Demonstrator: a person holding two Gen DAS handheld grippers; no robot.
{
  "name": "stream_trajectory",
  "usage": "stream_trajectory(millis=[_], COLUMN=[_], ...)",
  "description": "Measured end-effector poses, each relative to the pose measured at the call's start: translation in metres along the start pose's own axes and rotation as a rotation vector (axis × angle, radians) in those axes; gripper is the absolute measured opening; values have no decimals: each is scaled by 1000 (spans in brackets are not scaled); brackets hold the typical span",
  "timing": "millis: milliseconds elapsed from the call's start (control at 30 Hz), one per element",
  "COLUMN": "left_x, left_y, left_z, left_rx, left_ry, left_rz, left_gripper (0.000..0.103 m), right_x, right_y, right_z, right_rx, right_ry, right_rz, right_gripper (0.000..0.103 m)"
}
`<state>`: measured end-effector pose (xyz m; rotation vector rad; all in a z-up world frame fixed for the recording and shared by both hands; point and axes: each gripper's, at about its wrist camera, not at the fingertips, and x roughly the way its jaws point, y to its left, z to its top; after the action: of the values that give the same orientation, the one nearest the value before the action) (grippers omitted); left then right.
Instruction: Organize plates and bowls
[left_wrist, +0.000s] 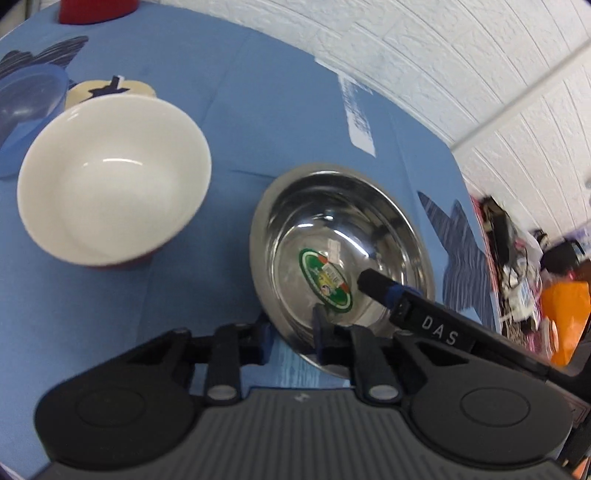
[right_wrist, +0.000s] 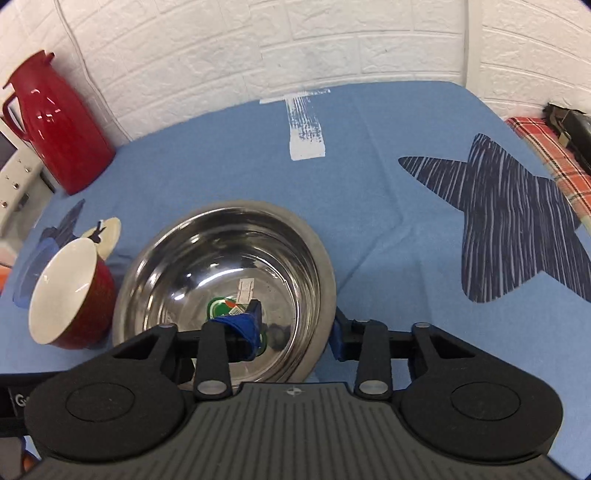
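Two tongs, left (left_wrist: 291, 332) and right (right_wrist: 295, 332), straddle the steel bowl's (right_wrist: 229, 258) near rim unclenched; closing unevenly, you may tip it against the red bowl (right_wrist: 70, 295).

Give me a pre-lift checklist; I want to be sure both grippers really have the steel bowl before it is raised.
1. Right gripper straddles the steel bowl rim, one finger inside, one outside: ok.
2. Right gripper closed on the rim: not ok, a gap shows.
3. Left gripper straddles the rim: ok.
4. Left gripper clamped on the rim: cannot tell.
5. Steel bowl empty apart from its sticker: ok.
6. Red bowl apart from the steel bowl, by the left wrist view: ok.
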<state>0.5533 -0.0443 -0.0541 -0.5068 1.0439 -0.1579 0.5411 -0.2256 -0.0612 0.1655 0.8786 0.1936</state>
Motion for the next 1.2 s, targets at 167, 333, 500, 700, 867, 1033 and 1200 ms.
stream_trajectory(millis=[167,333,500,700,867,1033,1200], left_x=[-35,-83,-127,-158,-157,-153,-139], left_y=[1,8,22,33,38,45,43], left_z=[-32,-95,-165,-216,-225,-234,-235], left_rx=[78,177,273,377,366,377,375], left_ry=[22,93,173,208,198,215,212], left_rz=[-38,-45,-97,-111,-98,-95,-87], left_gripper=[13,13,15,16,16,16,17], right_x=[-43,-96,-147,-182,-180,-175,-166], right_y=[6,15,23,35,40,46,37], right_z=[-30,-90,-158,-216,-226,-238,-238], right_rx=[-52,-83,-69,-62,-55,-107,-70], right_ry=[-20,31,58,81,85,121,126], right_rz=[6,23,43,68,68,63,59], right_gripper=[17,22,23,25,25,26,27])
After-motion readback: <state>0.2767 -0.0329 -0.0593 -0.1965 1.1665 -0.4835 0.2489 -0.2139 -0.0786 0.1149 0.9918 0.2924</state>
